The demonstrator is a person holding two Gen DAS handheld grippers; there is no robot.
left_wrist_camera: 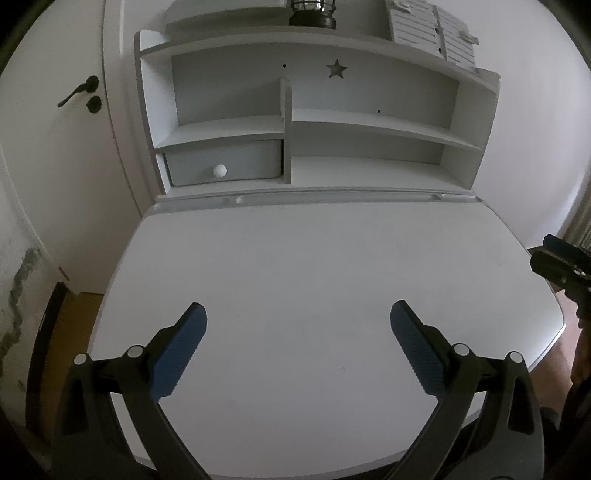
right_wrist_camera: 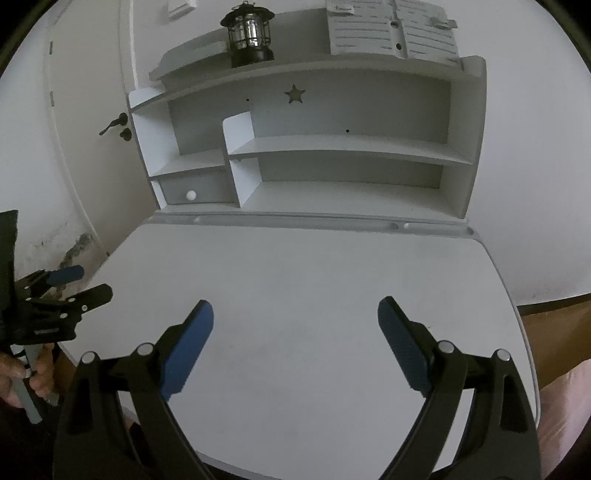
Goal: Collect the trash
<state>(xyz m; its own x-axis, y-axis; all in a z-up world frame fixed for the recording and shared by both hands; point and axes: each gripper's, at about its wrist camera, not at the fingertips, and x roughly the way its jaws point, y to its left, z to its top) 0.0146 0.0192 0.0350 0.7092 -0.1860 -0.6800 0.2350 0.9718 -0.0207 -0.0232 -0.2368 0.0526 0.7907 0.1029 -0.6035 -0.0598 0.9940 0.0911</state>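
Both tongs [left_wrist_camera: 298, 347] [right_wrist_camera: 295, 345] gape above the bare-looking desk [left_wrist_camera: 314, 266]

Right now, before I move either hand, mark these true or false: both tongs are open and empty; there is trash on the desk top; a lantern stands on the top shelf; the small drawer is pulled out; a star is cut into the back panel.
1. Both tongs are open and empty. True: the left tongs and the right tongs stand wide with nothing between them.
2. Trash lies on the desk. False: no trash shows on its top in either view.
3. A lantern stands on the top shelf. True.
4. The drawer is pulled out. False: it is pushed in.
5. A star is cut into the back panel. True.
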